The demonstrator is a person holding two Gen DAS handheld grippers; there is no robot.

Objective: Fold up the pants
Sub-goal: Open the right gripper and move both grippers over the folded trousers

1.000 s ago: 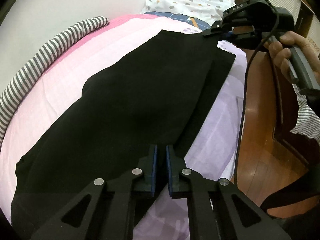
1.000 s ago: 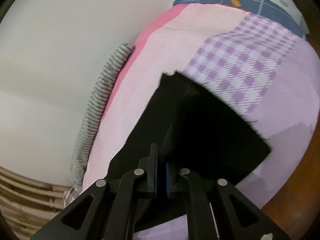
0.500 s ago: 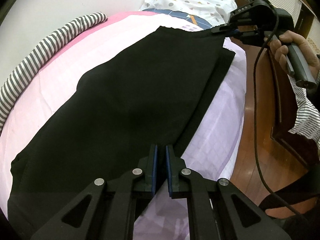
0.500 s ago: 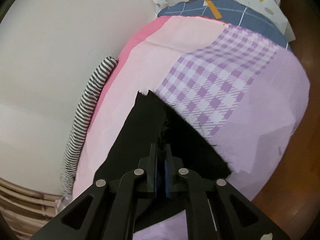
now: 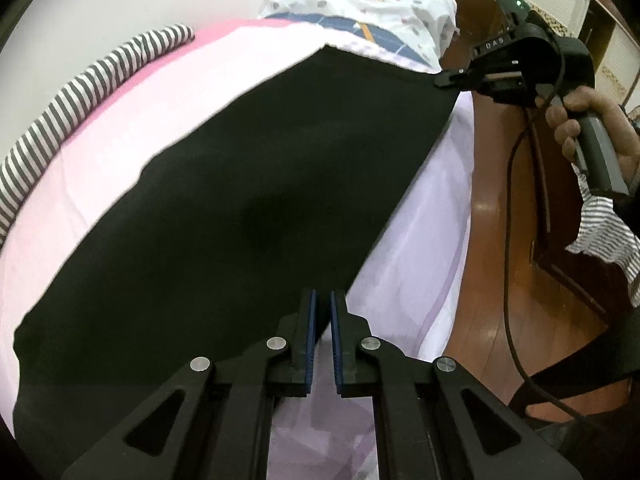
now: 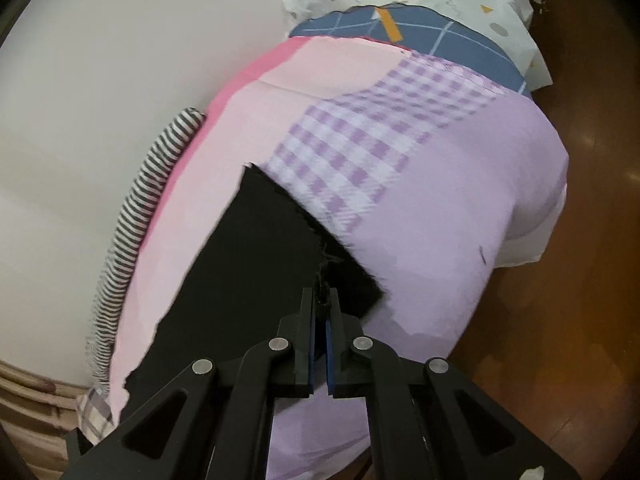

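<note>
We found the black pants (image 5: 256,208) stretched lengthwise along the bed (image 5: 404,280), long axis running between our two tools. The left gripper (image 5: 323,312) clenched the near edge; the right gripper (image 6: 320,308) pinched the far hem corner.

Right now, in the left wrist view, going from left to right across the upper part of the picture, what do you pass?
Striped fabric roll → pink sheet → black pants → right gripper, shut on the pants' far corner → hand on its handle.
</note>
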